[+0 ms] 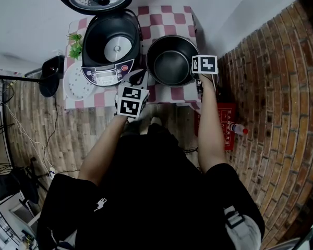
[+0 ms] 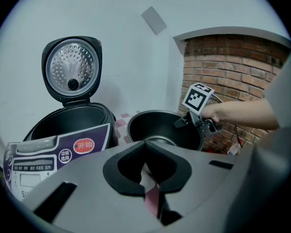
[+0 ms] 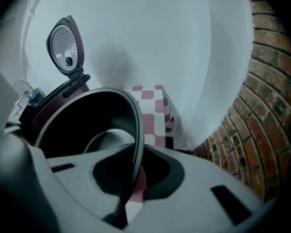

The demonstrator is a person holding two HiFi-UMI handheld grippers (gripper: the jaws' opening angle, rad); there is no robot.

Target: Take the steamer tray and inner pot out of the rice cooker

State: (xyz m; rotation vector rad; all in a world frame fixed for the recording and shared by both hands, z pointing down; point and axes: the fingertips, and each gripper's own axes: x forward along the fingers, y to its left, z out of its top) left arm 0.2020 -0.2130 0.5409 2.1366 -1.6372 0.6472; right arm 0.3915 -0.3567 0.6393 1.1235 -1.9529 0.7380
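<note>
Since the inner pot (image 1: 169, 61) is already out of the rice cooker (image 1: 110, 48) and standing on the checked table (image 1: 169, 15) just to the cooker's right, what I have in hand is the let-go. My right gripper (image 3: 134, 176) is clamped on the pot's near right rim, with the thin wall pinched between the pads. I'd judge the base is down on the table, though no view shows the contact outright. To do this well I'd settle the pot flat first, then spread the jaws until both pads are clear of the wall before I move at all. Lifting straight up off the rim, rather than pulling back toward me, should keep me from dragging or tipping it. The pot sits near the table's right edge, so any sideways tug is the thing to avoid. My left gripper (image 2: 148, 171) has its jaws together with nothing between them, hovering in front of the cooker's control panel (image 1: 107, 76) and touching nothing; I'd leave it be. The white steamer tray (image 1: 77, 85) lies on the table at the cooker's left, so I judge both pieces are out once this grip is released
</note>
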